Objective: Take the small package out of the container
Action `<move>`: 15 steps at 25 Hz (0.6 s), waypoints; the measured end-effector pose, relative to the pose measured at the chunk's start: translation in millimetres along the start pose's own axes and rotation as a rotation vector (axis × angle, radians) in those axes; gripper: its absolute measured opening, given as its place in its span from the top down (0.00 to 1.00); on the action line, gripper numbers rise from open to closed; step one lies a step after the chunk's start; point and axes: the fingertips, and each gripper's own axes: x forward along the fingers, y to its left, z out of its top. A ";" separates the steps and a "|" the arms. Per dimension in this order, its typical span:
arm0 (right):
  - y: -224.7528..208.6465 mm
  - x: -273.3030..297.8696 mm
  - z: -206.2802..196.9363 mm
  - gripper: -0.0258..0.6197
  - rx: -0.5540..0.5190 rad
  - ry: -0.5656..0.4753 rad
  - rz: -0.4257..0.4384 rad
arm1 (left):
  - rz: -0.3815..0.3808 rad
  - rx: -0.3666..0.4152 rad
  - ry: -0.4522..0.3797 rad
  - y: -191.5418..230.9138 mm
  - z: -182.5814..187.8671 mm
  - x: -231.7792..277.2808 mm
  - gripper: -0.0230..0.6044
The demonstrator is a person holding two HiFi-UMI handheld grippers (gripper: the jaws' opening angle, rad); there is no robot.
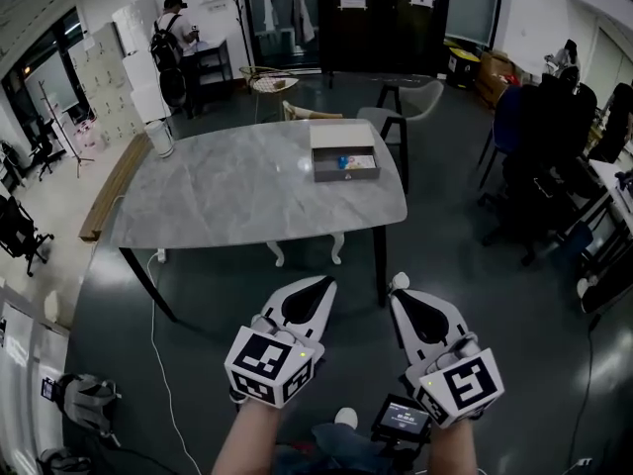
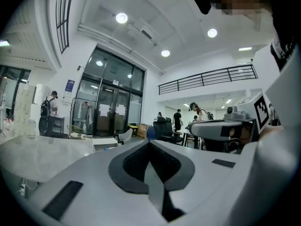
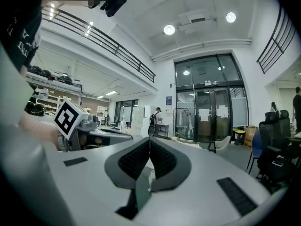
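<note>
**Both tongs shut, container waiting on the tabletop**

The left tongs (image 1: pixel 321 283) and the right tongs (image 1: pixel 399 287) are held side by side, low over the dark floor (image 1: pixel 495 295), in front of the near edge of the tabletop (image 1: pixel 227 191). Nothing on the tabletop is touched by them.

In the left gripper view, the left tongs (image 2: pixel 149 142) are seen clenched tight, with nothing between the jaws. In the right gripper view, the right tongs (image 3: pixel 149 140) are clenched too, and nothing is held there either.

The gray container (image 1: pixel 344 174) is set near the far right corner of the tabletop, well apart from both tongs. Its lid (image 1: pixel 341 135) is open and stands up at the back. Inside the container, a small blue thing (image 1: pixel 343 161) and a pale thing (image 1: pixel 362 163) are seen next to each other. Which one is the small package cannot be told from here.

A white cup (image 1: pixel 159 138) is stood at the far left corner of the tabletop. A long wooden board (image 1: pixel 111 188) is seen lying beside the left edge.
</note>
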 end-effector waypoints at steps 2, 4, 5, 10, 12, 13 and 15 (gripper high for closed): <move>-14.2 0.2 -0.1 0.92 -0.001 0.002 0.008 | 0.007 -0.009 -0.013 -2.6 4.1 12.8 0.94; -27.1 1.3 0.8 0.92 0.012 -0.005 0.011 | 0.013 0.001 -0.023 -4.8 7.7 22.5 0.94; -32.2 2.5 1.5 0.92 0.019 -0.011 0.012 | 0.018 0.009 -0.024 -4.8 8.6 25.9 0.94; -37.9 14.8 4.8 0.92 0.017 -0.027 0.032 | 0.057 -0.002 -0.034 8.8 12.2 31.0 0.95; -37.9 23.0 3.9 0.92 0.012 -0.018 0.044 | 0.062 -0.009 -0.036 15.5 13.4 34.3 0.95; -38.9 27.5 2.7 0.92 0.013 -0.011 0.046 | 0.059 -0.007 -0.033 18.2 13.0 37.1 0.95; -42.5 37.9 0.0 0.92 0.016 -0.001 0.045 | 0.045 0.007 -0.023 24.5 10.1 44.5 0.95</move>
